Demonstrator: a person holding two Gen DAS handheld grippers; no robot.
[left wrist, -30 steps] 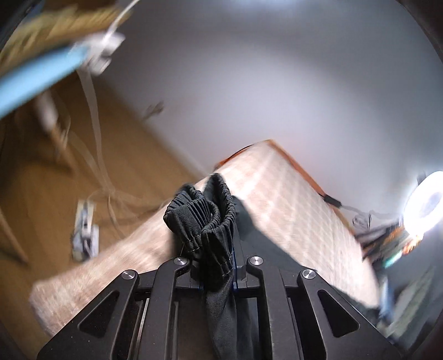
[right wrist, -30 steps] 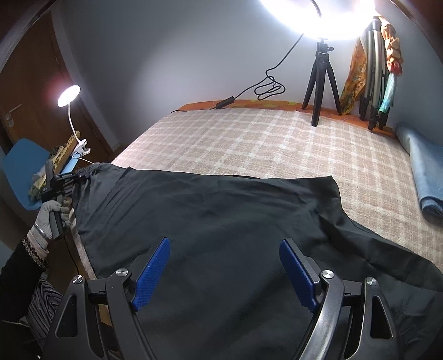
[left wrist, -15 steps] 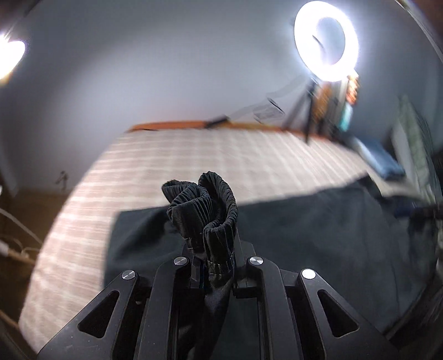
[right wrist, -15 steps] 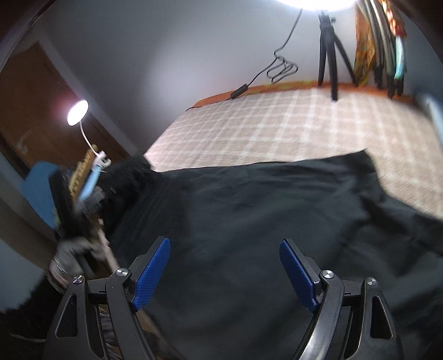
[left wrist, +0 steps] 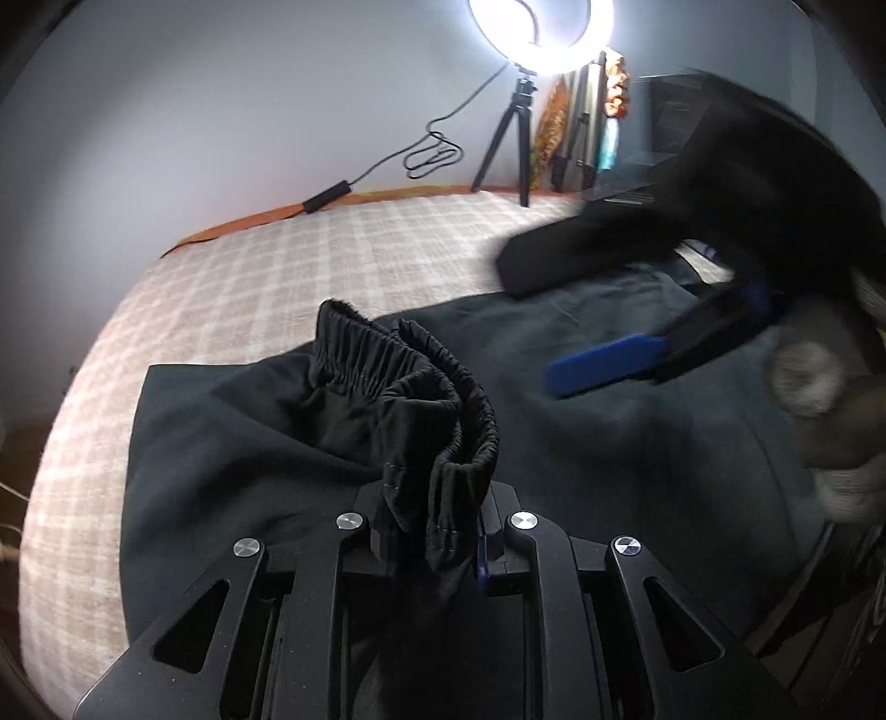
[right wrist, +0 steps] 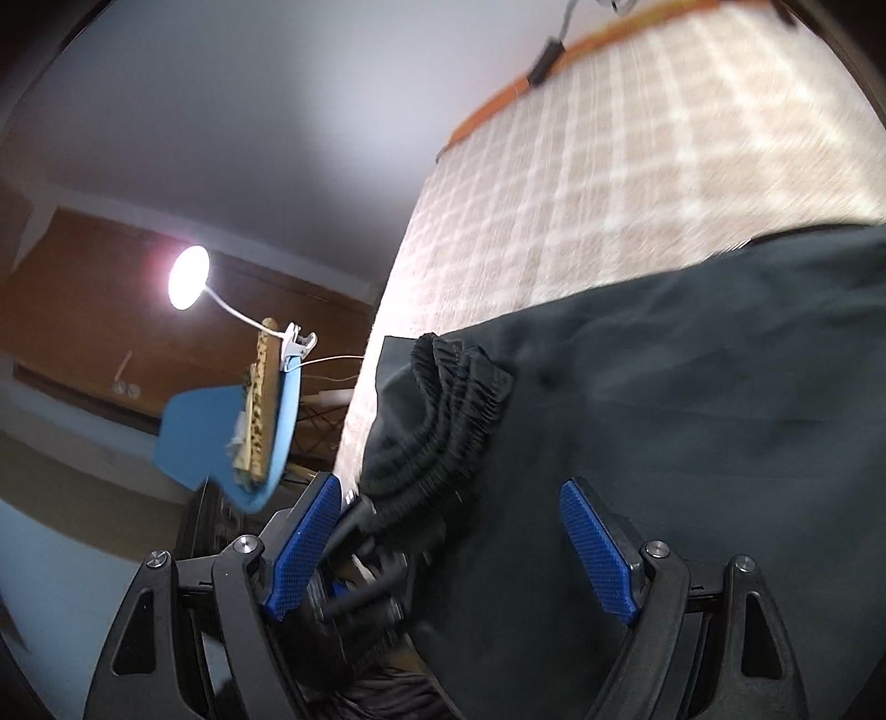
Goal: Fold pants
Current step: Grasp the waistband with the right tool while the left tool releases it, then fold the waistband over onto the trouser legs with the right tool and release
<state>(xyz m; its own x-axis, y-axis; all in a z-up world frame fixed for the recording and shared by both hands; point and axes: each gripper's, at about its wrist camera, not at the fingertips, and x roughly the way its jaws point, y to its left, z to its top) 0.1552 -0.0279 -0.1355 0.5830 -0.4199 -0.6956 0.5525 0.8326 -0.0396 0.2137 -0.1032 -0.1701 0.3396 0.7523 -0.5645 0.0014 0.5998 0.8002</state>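
Bed (left wrist: 387, 249): largest item; broad flat surface under a cream-and-tan checked cover, woven look, orange edging along the far side.
Pants (left wrist: 637, 443): black, matte, thin cloth; spread flat across the near half of the bed, reaching the near-left edge, with shallow creases.
Handling (judgement): light, limp, not fragile; will sag and drag from any single hold, and smooth cloth may slide on the cover. Needs two holds to carry an edge over straight.
Where to hold (judgement): the gathered elastic band, thicker and ridged, gives the surest bite; the second hold belongs further along that band or at a hem.
Waistband (left wrist: 410, 399): ruched elastic, ribbed in fine pleats, bunched into a standing loop at the near-left end of the pants.
Ring light (left wrist: 540, 33): bright circular lamp on a black tripod, far side, cable trailing down the pale wall.
Blue chair (right wrist: 221, 437): smooth plastic shell, off the left of the bed, with a clip lamp (right wrist: 188, 277) on a white neck.
Left gripper (left wrist: 432, 531): black frame, jaws pressed together, pinching the bunched waistband.
Right gripper (right wrist: 451, 548): blue textured pads (right wrist: 595, 545) spread wide, nothing between them; hangs over the pants just beside the waistband and the left gripper.
Step (judgement): second hold on the waist not yet taken.
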